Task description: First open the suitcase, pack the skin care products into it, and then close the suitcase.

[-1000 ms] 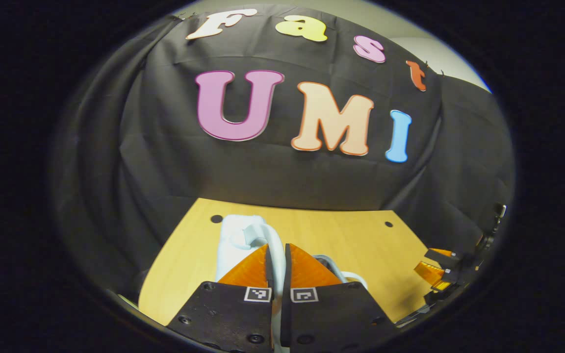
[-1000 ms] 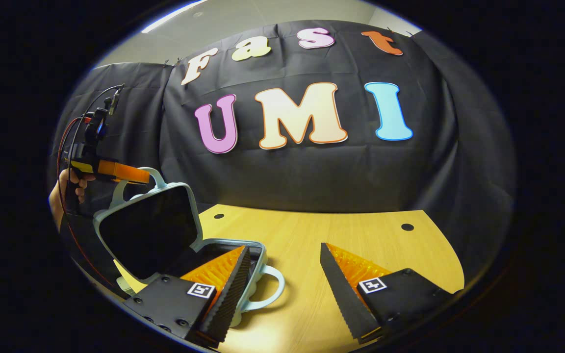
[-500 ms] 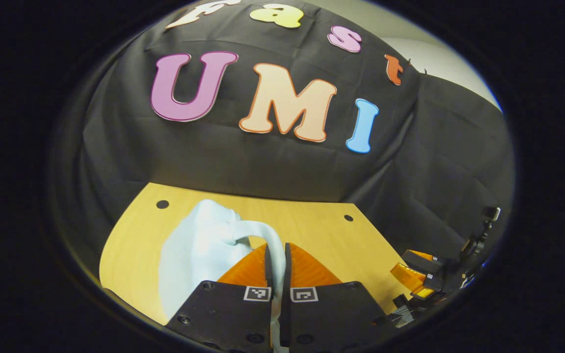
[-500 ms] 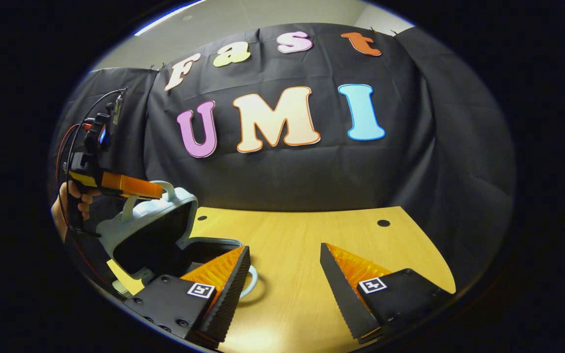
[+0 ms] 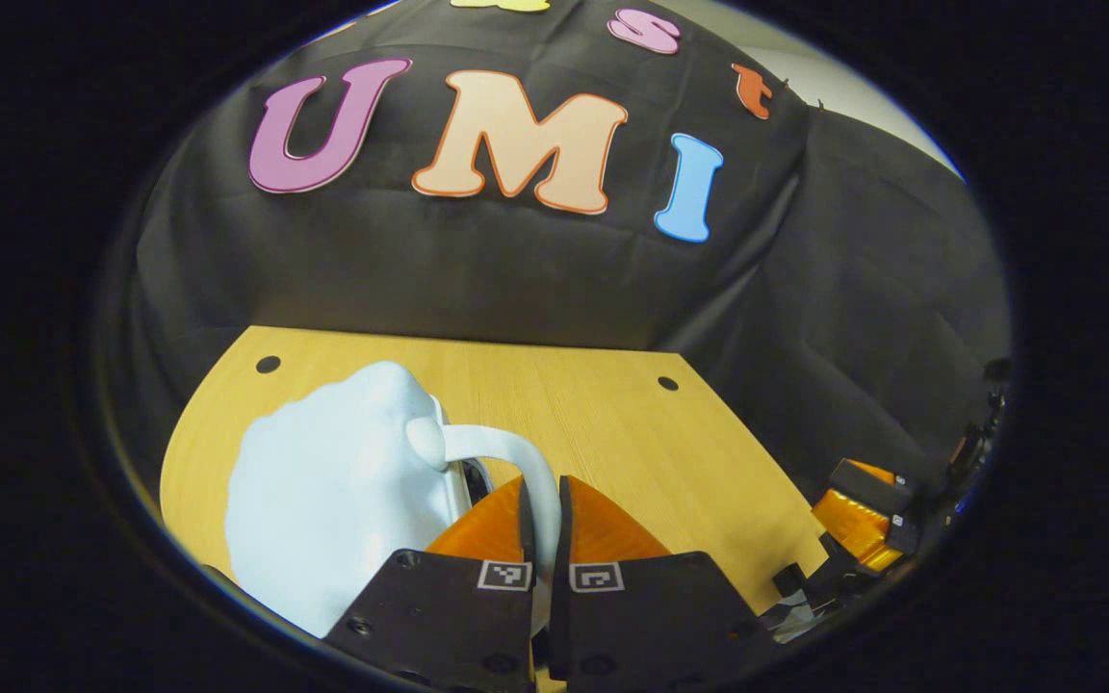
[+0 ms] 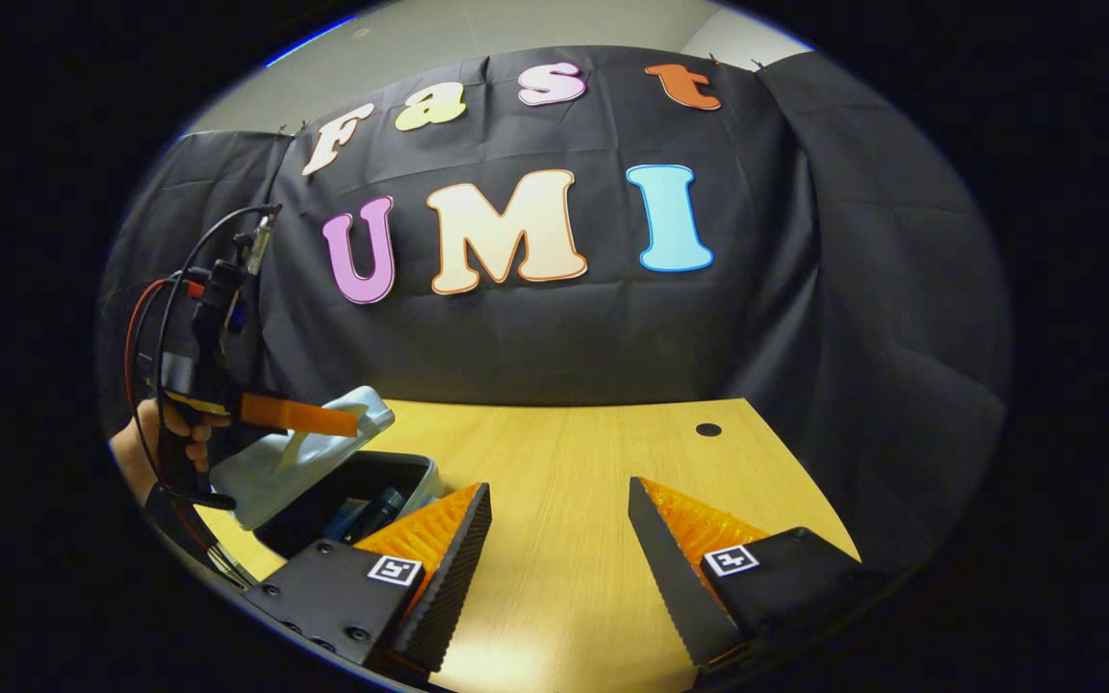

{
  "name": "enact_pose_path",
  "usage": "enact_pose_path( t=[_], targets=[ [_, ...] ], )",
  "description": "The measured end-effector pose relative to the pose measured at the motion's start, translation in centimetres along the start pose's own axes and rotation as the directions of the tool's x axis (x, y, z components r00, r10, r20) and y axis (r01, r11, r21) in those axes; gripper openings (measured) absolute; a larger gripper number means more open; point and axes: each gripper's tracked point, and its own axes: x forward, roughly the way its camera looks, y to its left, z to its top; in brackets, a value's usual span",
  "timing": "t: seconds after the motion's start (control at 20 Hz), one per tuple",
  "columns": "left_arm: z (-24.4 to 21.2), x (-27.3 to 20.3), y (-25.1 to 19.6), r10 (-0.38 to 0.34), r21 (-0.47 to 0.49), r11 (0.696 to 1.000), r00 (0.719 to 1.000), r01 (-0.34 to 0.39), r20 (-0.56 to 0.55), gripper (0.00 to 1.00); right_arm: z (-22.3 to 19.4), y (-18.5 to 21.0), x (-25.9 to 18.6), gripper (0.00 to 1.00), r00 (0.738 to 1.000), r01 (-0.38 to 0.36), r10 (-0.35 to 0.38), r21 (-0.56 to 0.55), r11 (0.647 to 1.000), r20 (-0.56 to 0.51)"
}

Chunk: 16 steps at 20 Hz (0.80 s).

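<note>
Gripping the lid handle (image 5: 526, 460), left tool (image 5: 543, 500) is clamped on it, pale blue suitcase lid (image 5: 333, 500) tilted partway down over the base (image 6: 391, 476). Right tool (image 6: 554, 520) hangs wide apart, empty, above the table (image 6: 564, 462). Dark items sit inside the case, unclear. A hand (image 6: 174, 438) holds the left tool farther off.

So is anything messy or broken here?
Nothing stands out. The left gripper pinches the pale blue suitcase's handle, holding the lid partly lowered over the products inside. The right gripper hangs open over the wooden table.
</note>
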Motion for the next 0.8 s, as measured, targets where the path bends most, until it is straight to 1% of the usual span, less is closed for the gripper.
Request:
enact_pose_path(
  t=[0.25,0.4,0.45,0.5,0.55,0.6,0.65,0.7,0.75,0.8],
  targets=[
    [-4.4,3.4,-1.2,0.025,0.028,0.999,0.996,-0.023,-0.085,0.00,-0.1,-2.5,-1.0,0.91,1.000,0.025,-0.025,-0.015,1.000,-0.007],
    [-7.2,4.2,-2.0,0.042,0.021,0.999,0.992,-0.040,-0.122,0.03,-0.4,-3.8,-1.7,0.91,1.000,0.027,-0.027,-0.014,1.000,-0.011],
    [-7.7,4.7,-2.1,0.051,0.019,0.999,0.990,-0.049,-0.128,0.05,-0.5,-4.1,-1.8,0.84,1.000,0.024,-0.024,-0.017,1.000,-0.014],
    [-8.1,5.4,-2.0,0.065,0.008,0.998,0.989,-0.064,-0.131,0.06,-0.7,-4.5,-2.0,0.84,1.000,0.019,-0.020,-0.022,1.000,-0.018],
    [-8.3,5.7,-2.1,0.084,-0.003,0.996,0.988,-0.085,-0.133,0.13,-0.8,-4.9,-2.1,0.84,1.000,0.012,-0.012,-0.027,1.000,-0.023],
    [-7.9,5.5,-2.2,0.111,-0.003,0.994,0.989,-0.112,-0.094,0.35,-0.6,-5.0,-2.2,0.92,1.000,0.001,-0.002,-0.031,1.000,-0.020],
    [-6.7,5.0,-2.5,0.130,0.009,0.991,0.991,-0.130,-0.036,0.56,-0.3,-5.3,-2.3,0.95,1.000,-0.005,0.004,-0.032,0.999,-0.010],
    [-5.5,4.2,-2.6,0.165,0.022,0.986,0.986,-0.165,0.012,0.78,0.1,-5.3,-2.2,0.98,1.000,-0.015,0.015,-0.029,0.999,0.001],
    [-4.5,3.3,-3.1,0.191,0.035,0.980,0.979,-0.194,0.064,1.00,0.7,-5.3,-2.1,0.98,1.000,-0.023,0.024,-0.022,0.999,0.013],
    [-3.1,2.2,-3.1,0.213,0.047,0.974,0.969,-0.221,0.127,0.97,1.3,-5.3,-1.9,0.97,0.999,-0.026,0.026,-0.014,1.000,0.027]
  ],
)
